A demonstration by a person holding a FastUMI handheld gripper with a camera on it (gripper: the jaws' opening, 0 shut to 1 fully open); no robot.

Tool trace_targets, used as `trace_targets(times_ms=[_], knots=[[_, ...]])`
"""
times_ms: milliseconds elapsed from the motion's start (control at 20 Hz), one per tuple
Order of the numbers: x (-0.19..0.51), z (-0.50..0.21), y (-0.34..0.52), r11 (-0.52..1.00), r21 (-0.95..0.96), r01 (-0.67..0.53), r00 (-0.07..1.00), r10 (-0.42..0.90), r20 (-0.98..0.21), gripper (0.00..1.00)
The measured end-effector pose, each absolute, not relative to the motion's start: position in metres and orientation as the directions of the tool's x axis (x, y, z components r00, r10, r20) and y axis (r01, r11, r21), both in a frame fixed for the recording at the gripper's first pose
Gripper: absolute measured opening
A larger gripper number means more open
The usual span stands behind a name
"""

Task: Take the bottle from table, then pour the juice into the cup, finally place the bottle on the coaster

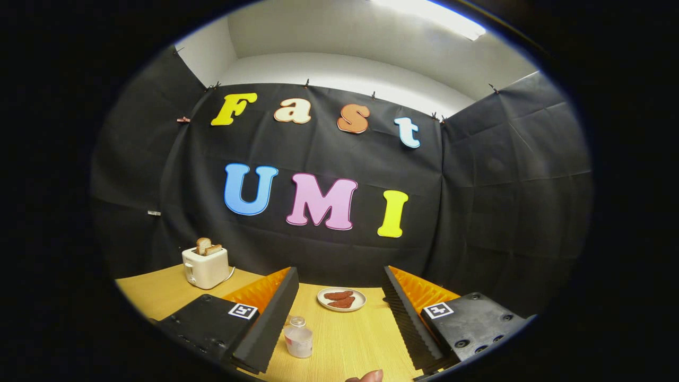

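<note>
Fingers point(338, 313) standing wide apart and gripping nothing, bottle point(298, 337) standing upright on worktop point(350, 339) between them, nearer left finger, plate point(341, 299) lying beyond, toaster point(206, 267) sitting far left.

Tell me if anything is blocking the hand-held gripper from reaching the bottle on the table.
Nothing visible is in the way. The hand-held gripper is open, and the bottle stands upright on the table between its fingers, close beside the left finger. The plate lies farther off, beyond the bottle.
</note>
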State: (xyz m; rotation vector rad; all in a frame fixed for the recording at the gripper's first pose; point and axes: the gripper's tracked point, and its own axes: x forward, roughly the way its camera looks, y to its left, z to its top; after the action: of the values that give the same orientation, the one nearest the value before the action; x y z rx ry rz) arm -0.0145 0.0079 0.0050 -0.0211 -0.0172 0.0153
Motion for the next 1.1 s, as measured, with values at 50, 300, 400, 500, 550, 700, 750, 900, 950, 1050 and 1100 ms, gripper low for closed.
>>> trace_targets(times_ms=[50,300,400,500,550,700,750,900,950,1050,1100], knots=[[-0.015,0.004,0.010,1.000,-0.023,-0.017,1.000,0.018,0.014,0.97],[-0.016,0.000,0.024,0.999,-0.023,-0.036,0.999,0.036,0.015,0.97],[-0.013,-0.006,0.032,0.998,-0.024,-0.051,0.999,0.051,0.014,0.97],[-0.010,-0.015,0.038,0.998,-0.021,-0.060,0.998,0.061,0.012,0.97],[-0.008,-0.020,0.042,0.998,-0.019,-0.065,0.998,0.065,0.012,0.97],[-0.006,-0.048,0.055,0.996,-0.013,-0.086,0.996,0.086,0.007,0.97],[-0.005,-0.059,0.057,0.996,-0.016,-0.089,0.996,0.089,0.008,0.97],[0.002,-0.102,0.067,0.994,-0.024,-0.102,0.994,0.101,-0.030,0.97],[0.005,-0.115,0.072,0.994,-0.018,-0.110,0.993,0.109,-0.040,0.97],[0.012,-0.138,0.079,0.993,-0.007,-0.120,0.992,0.120,-0.050,0.97],[0.016,-0.151,0.080,0.993,-0.003,-0.121,0.991,0.121,-0.056,0.97]])
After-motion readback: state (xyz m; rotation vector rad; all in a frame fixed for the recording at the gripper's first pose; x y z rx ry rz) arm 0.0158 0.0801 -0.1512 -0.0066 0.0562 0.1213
